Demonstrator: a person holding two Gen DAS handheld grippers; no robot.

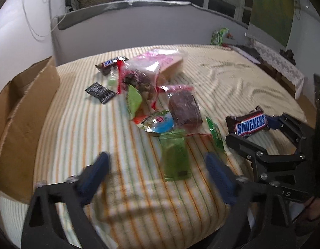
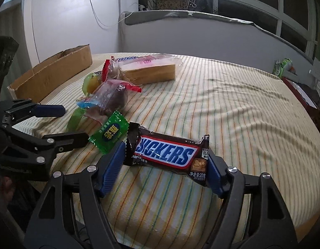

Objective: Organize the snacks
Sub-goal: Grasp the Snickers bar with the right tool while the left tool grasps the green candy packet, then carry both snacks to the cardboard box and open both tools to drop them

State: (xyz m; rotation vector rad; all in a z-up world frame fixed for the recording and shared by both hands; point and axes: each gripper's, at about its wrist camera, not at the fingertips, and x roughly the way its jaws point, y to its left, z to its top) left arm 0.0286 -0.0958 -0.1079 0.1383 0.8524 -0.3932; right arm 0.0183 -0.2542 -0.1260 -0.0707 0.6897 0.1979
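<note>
A Snickers bar [image 2: 166,155] lies across the striped cloth between the blue pads of my right gripper [image 2: 164,166], and both wrapper ends touch the pads. The left wrist view shows the same Snickers bar [image 1: 251,124] inside my right gripper [image 1: 263,132]. My left gripper [image 1: 158,166] stands open over a flat green packet [image 1: 174,159], its pads clear of it on both sides. A pile of snacks sits behind: a brown cake in clear wrap [image 1: 184,108], a bagged sponge loaf [image 2: 149,70], a second Snickers [image 1: 110,62], a black packet [image 1: 100,91].
An open cardboard box [image 1: 25,103] stands along the table's left edge. A small green candy [image 2: 110,134] lies just left of the held bar, close to my left gripper [image 2: 76,124]. The striped cloth [image 2: 232,103] spreads rumpled to the right. A green bag [image 2: 282,67] sits beyond the table.
</note>
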